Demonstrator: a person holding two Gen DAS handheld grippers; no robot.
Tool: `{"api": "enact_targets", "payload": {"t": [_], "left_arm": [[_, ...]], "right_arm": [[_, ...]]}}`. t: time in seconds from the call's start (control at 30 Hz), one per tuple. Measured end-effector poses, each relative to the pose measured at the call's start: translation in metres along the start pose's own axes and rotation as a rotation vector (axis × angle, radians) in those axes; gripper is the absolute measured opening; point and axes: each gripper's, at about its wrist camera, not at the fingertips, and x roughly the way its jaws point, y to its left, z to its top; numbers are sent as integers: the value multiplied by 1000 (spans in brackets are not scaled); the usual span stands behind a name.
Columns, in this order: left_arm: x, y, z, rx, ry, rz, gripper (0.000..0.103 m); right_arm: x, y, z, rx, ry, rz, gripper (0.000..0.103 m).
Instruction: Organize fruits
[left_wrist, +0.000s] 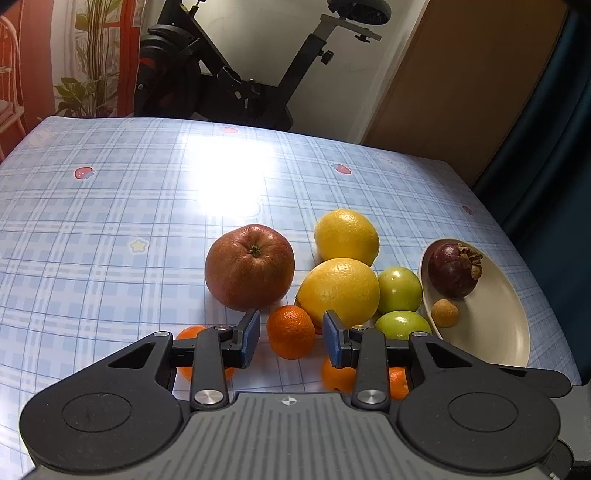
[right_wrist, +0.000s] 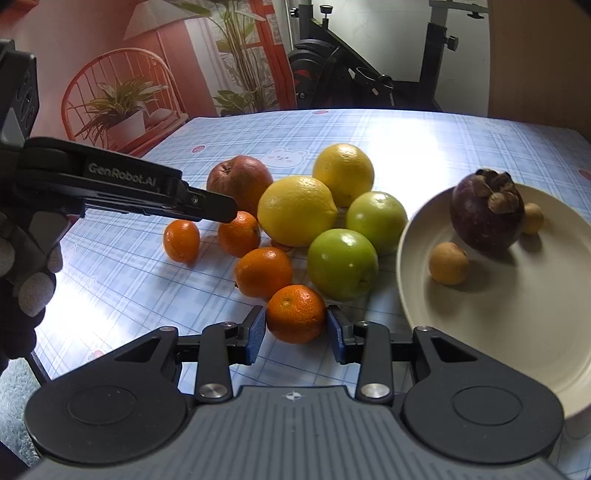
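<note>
A pile of fruit lies on the checked tablecloth: a red apple (left_wrist: 250, 266), two yellow lemons (left_wrist: 338, 291), two green apples (left_wrist: 399, 284) and several small tangerines. My left gripper (left_wrist: 290, 334) is open around one tangerine (left_wrist: 290, 331), pads apart from it; it also shows in the right wrist view (right_wrist: 239, 233). My right gripper (right_wrist: 296, 325) is open with its pads at both sides of the nearest tangerine (right_wrist: 295, 313). A beige plate (right_wrist: 517, 314) at the right holds a purple mangosteen (right_wrist: 487, 210) and two small brown longans (right_wrist: 448, 263).
The left gripper's arm (right_wrist: 122, 181) and a gloved hand (right_wrist: 29, 273) reach in from the left in the right wrist view. An exercise bike (left_wrist: 236, 70) stands behind the table's far edge. A dark curtain (left_wrist: 546, 155) hangs at the right.
</note>
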Motion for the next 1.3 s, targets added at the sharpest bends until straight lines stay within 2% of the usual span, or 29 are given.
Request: {"api": "enact_targets", "payload": {"t": [0.17, 0.27, 0.33, 0.7, 1.0, 1.3], "left_arm": [[13, 0, -2, -17, 33, -1, 39], [15, 0, -3, -16, 40, 10, 33], [14, -1, -4, -12, 38, 17, 33], [-22, -22, 0, 59, -38, 49, 32], [-41, -73, 3, 152, -102, -11, 32], [-8, -133, -13, 276, -46, -95, 32]], "right_arm": [[-3, -3, -3, 13, -2, 5, 38], [-5, -5, -4, 22, -2, 7, 38], [-6, -5, -4, 29, -5, 8, 38], [-29, -6, -5, 46, -79, 8, 38], [-67, -35, -5, 66, -171, -60, 38], [-95, -101, -5, 97, -202, -173, 38]]}}
